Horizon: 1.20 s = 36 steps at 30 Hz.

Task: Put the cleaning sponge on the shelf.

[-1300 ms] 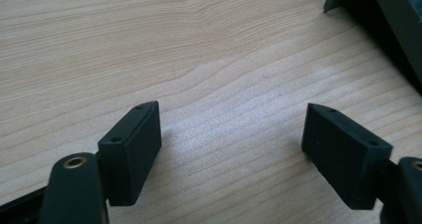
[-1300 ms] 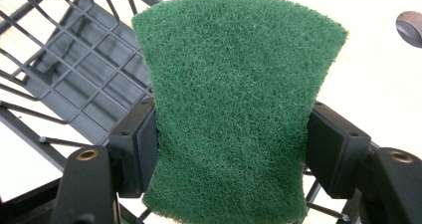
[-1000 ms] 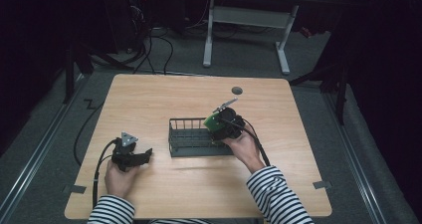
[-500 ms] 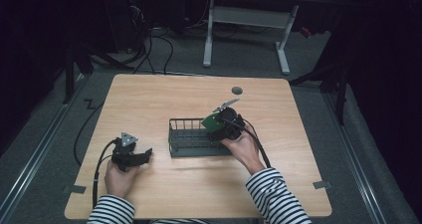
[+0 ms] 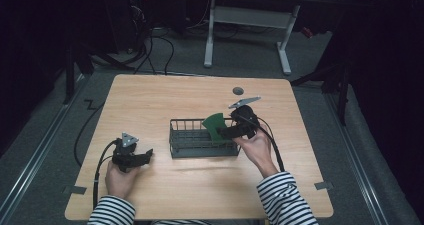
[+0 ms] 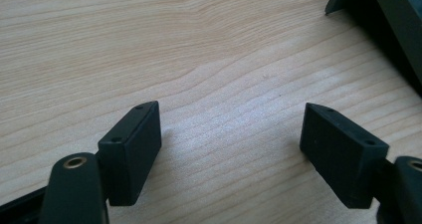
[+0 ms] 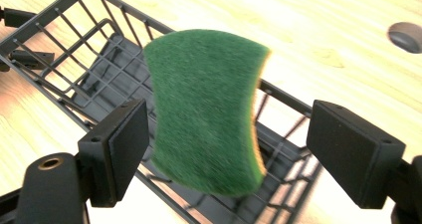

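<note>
High view, one sponge (image 5: pixel 215 126), one basket (image 5: pixel 192 146)

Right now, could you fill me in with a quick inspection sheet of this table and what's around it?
Surface: wooden table, a round dark hole near its far edge.
Job's things: green sponge between the right gripper's jaws, above the black wire basket; a gap shows on both sides of it, so it looks released.
Clutter: nothing seen.
Grippers: right gripper open, its jaws having just been opening with the sponge between them; left gripper open, nothing between its jaws, low over bare wood.
Cables: one black cable trails from the left gripper, one from the right.
Surroundings: dark room, white desk legs and floor cables beyond the table.
</note>
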Available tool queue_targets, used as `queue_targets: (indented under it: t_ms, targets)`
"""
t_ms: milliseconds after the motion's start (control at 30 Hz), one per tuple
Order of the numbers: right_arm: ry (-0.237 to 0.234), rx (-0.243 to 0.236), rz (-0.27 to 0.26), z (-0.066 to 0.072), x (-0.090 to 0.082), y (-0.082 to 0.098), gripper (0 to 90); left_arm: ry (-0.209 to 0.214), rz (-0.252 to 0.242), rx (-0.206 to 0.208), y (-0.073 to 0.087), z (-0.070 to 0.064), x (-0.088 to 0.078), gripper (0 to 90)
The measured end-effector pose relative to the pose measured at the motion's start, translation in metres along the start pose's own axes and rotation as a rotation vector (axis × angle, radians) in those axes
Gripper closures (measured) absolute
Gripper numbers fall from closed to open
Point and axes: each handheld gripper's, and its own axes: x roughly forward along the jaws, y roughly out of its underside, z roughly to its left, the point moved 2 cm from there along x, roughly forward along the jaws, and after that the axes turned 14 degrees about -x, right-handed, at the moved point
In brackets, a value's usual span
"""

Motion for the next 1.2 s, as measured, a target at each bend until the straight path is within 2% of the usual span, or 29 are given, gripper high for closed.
queue_targets:
  t_ms: [100,233,333,467,533,600,667,733,800,900,1067,1200]
  targets:
    - [0.005,0.016,-0.014,-0.006,-0.007,0.005,18.1,0.000,0.000,0.000,0.000,0.000,0.000,24.8]
    - [-0.012,0.068,-0.054,-0.015,-0.018,0.018,20.1,0.000,0.000,0.000,0.000,0.000,0.000,24.9]
    - [-0.001,0.092,-0.054,-0.023,-0.023,0.024,20.8,-0.001,-0.001,-0.001,0.000,0.000,0.000,25.0]
    - [0.022,0.093,-0.072,-0.029,-0.030,0.026,21.9,-0.001,-0.001,-0.001,0.000,0.000,0.000,25.1]
    - [0.036,0.110,-0.080,-0.033,-0.039,0.033,23.0,-0.001,0.000,-0.002,0.000,0.000,0.000,25.1]
    - [0.051,0.104,-0.083,-0.036,-0.044,0.037,25.1,-0.001,0.000,-0.002,0.000,0.000,0.000,25.1]
    - [0.072,0.110,-0.102,-0.040,-0.051,0.043,27.3,0.000,-0.002,-0.003,0.000,0.000,0.000,25.1]
    - [0.073,0.137,-0.123,-0.043,-0.056,0.050,28.7,-0.001,-0.001,-0.002,0.000,0.000,0.000,25.1]
    - [0.077,0.157,-0.116,-0.047,-0.059,0.059,29.6,-0.001,0.001,0.000,0.000,0.000,0.000,25.1]
    - [0.091,0.162,-0.111,-0.049,-0.064,0.066,30.5,-0.003,0.000,0.001,0.000,0.000,0.000,25.0]
    - [0.111,0.165,-0.138,-0.048,-0.077,0.072,31.8,-0.001,0.000,-0.001,0.000,0.000,0.000,24.8]
    - [0.123,0.170,-0.115,-0.050,-0.079,0.080,31.8,0.001,0.001,0.001,0.000,0.000,0.000,24.5]
